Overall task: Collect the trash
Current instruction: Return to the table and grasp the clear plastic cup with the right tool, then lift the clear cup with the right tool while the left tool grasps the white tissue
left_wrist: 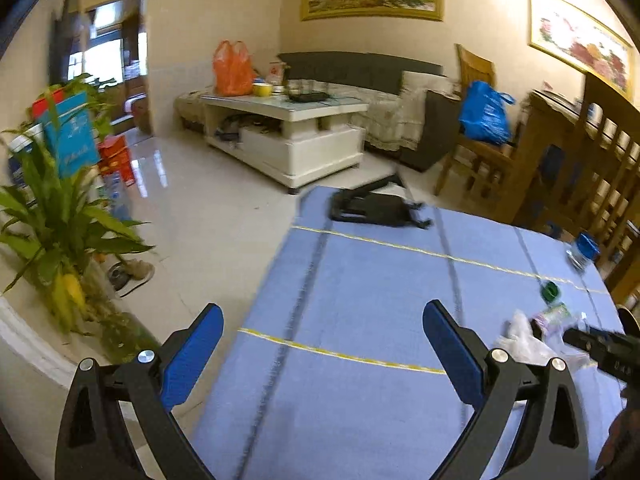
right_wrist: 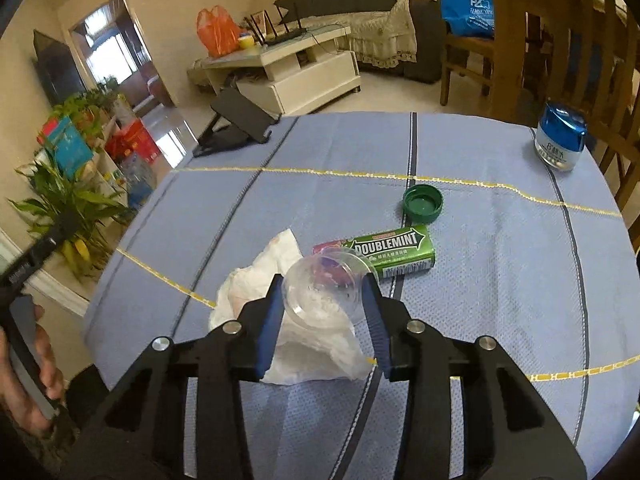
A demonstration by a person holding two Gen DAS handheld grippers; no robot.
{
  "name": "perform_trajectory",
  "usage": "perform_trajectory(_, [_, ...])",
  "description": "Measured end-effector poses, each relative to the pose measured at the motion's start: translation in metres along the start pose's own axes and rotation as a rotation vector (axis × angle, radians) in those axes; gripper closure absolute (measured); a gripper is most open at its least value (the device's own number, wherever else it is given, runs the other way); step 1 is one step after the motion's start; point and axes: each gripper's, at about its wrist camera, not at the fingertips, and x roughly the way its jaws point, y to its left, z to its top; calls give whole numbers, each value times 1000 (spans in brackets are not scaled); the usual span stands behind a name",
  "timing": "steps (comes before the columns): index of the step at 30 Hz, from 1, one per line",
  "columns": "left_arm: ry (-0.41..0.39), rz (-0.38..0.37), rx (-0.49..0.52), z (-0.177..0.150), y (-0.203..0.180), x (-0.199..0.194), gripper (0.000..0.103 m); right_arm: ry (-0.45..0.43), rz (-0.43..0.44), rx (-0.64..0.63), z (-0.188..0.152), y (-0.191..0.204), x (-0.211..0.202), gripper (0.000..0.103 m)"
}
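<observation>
My right gripper [right_wrist: 325,286] is shut on a clear plastic cup [right_wrist: 326,288], held on its side just above a crumpled white tissue [right_wrist: 256,280] on the blue tablecloth [right_wrist: 480,300]. Beyond the cup lie a green Doublemint gum pack [right_wrist: 394,250], a small pink wrapper [right_wrist: 326,247] and a green bottle cap [right_wrist: 423,203]. My left gripper [left_wrist: 323,340] is open and empty over the table's left part. In the left wrist view the tissue [left_wrist: 524,338], the cap [left_wrist: 549,291] and the right gripper's body [left_wrist: 600,346] show at the right edge.
A blue-lidded jar [right_wrist: 560,138] stands at the table's far right. A black folding stand [right_wrist: 236,122] sits at the far edge. Wooden chairs [right_wrist: 592,40] stand to the right, potted plants [left_wrist: 60,216] to the left, a white coffee table [left_wrist: 288,128] and sofa beyond.
</observation>
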Motion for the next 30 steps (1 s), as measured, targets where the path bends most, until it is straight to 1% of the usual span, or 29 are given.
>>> perform_trajectory(3, [8, -88, 56, -6, -28, -1, 6, -45, 50, 56, 2, -12, -20, 66])
perform_trajectory(4, [22, -139, 85, -9, -43, 0, 6, -57, 65, 76, 4, -16, -27, 66])
perform_trajectory(6, [52, -213, 127, -14, -67, 4, 6, -82, 99, 124, 4, -29, -43, 66])
perform_trajectory(7, [73, -254, 160, -18, -87, 7, 6, -91, 117, 154, 3, -38, -51, 66])
perform_trajectory(8, [88, -270, 183, -22, -100, 10, 6, -97, 128, 174, 1, -44, -56, 66])
perform_trajectory(10, [118, -297, 237, -30, -128, 18, 6, -112, 135, 199, -4, -55, -69, 66])
perform_trajectory(13, [157, -291, 312, -42, -162, 32, 7, -126, 135, 208, -11, -62, -81, 66])
perform_trajectory(15, [181, -311, 328, -46, -176, 40, 7, -133, 132, 211, -14, -68, -87, 66])
perform_trajectory(17, [216, -311, 338, -51, -186, 52, 7, -138, 136, 223, -17, -74, -92, 66])
perform_trajectory(18, [247, -294, 342, -54, -190, 60, 7, -140, 137, 226, -18, -76, -93, 66])
perform_trajectory(19, [283, -293, 334, -56, -191, 67, 7, -146, 135, 230, -19, -78, -94, 66])
perform_trajectory(20, [317, -308, 321, -58, -191, 73, 7, -151, 132, 234, -20, -80, -96, 66])
perform_trajectory(21, [298, -302, 326, -60, -191, 71, 13, -155, 133, 238, -21, -82, -96, 66])
perform_trajectory(22, [281, -304, 332, -61, -191, 68, 34, -161, 135, 246, -22, -85, -98, 66])
perform_trajectory(23, [272, -309, 330, -61, -188, 65, 64, -166, 136, 251, -23, -87, -99, 66])
perform_trajectory(24, [272, -318, 321, -61, -186, 65, 80, -172, 135, 255, -24, -90, -99, 66])
perform_trajectory(25, [276, -327, 307, -62, -182, 66, 101, -176, 132, 260, -25, -91, -99, 65])
perform_trajectory(28, [242, -307, 343, -66, -180, 61, 100, -189, 142, 289, -27, -96, -99, 65])
perform_trajectory(30, [224, -270, 346, -66, -177, 54, 100, -193, 144, 294, -28, -99, -99, 65])
